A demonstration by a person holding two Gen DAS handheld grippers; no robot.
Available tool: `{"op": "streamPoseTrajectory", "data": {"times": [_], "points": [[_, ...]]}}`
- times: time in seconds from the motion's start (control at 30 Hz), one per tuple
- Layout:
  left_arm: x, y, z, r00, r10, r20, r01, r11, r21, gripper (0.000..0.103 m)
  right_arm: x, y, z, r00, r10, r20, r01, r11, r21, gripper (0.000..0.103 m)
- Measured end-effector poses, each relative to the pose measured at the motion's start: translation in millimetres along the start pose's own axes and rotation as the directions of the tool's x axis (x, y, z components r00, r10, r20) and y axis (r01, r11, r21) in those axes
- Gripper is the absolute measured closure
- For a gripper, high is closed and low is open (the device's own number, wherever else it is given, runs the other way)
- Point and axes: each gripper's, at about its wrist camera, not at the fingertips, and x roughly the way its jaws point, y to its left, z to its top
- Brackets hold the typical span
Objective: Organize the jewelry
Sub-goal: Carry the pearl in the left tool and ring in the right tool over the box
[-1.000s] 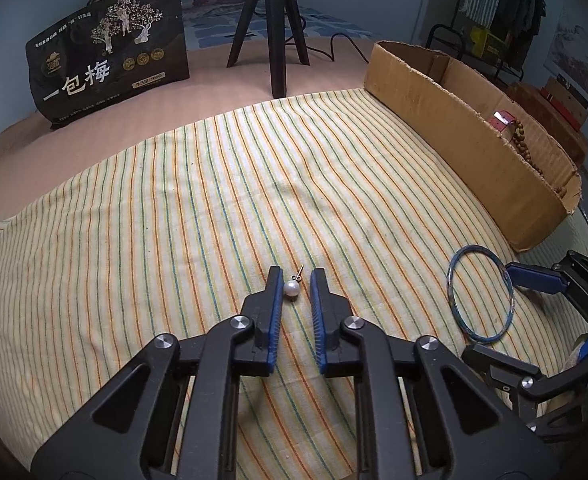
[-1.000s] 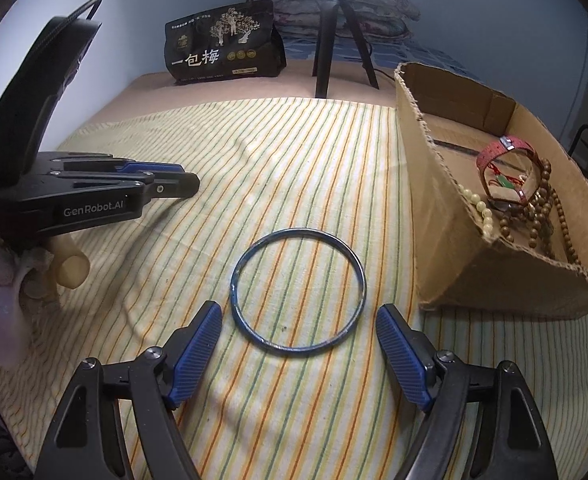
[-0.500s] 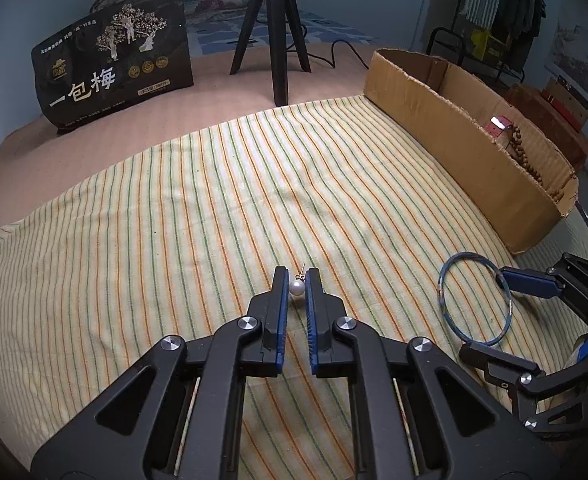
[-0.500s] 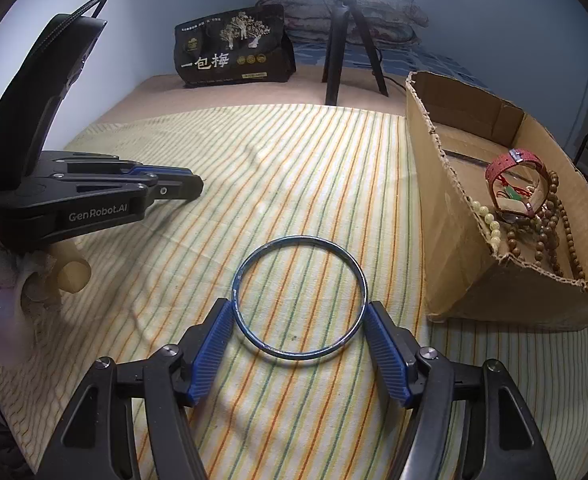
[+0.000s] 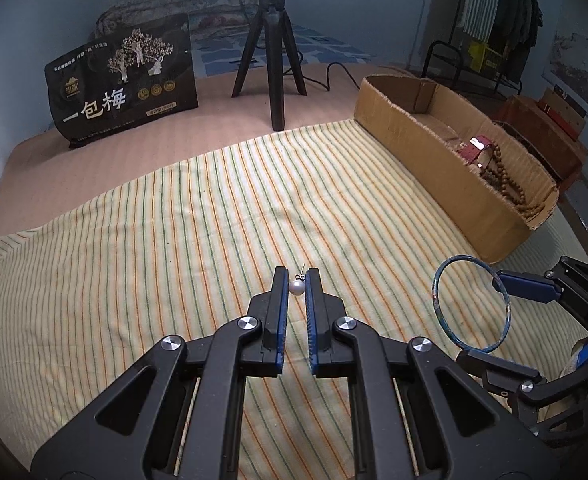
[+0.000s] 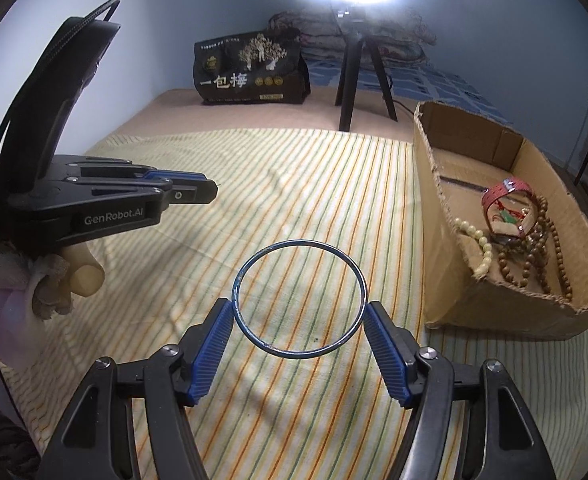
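Gripping a pearl (image 5: 296,288) in your left gripper (image 5: 296,280) and bangle (image 6: 298,299) in your right (image 6: 298,320), you must box (image 6: 446,216) both

Large white characters "一包梅" on the black bag (image 5: 123,84), same characters on it in the right wrist view, "GenRobot.AI" in white on the side of the left gripper (image 6: 197,192), smaller print on the bag unreadable

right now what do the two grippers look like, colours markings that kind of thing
Both are matte black plastic frames with silver pivot screws and ribbed blue pads on the fingers. The left gripper carries white "GenRobot.AI" lettering on its side and a black strap looping above it. The right gripper shows no lettering here.
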Motion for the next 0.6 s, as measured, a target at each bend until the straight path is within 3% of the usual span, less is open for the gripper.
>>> {"op": "streamPoseTrajectory", "data": {"times": [0.6], "points": [[-53, -40, 35, 0.989, -0.072, 0.132, 0.073, 0.997, -0.006, 0.097, -66, -39, 28, 0.995, -0.022, 0.096, 0.017, 0.999, 0.05, 0.034]]}}
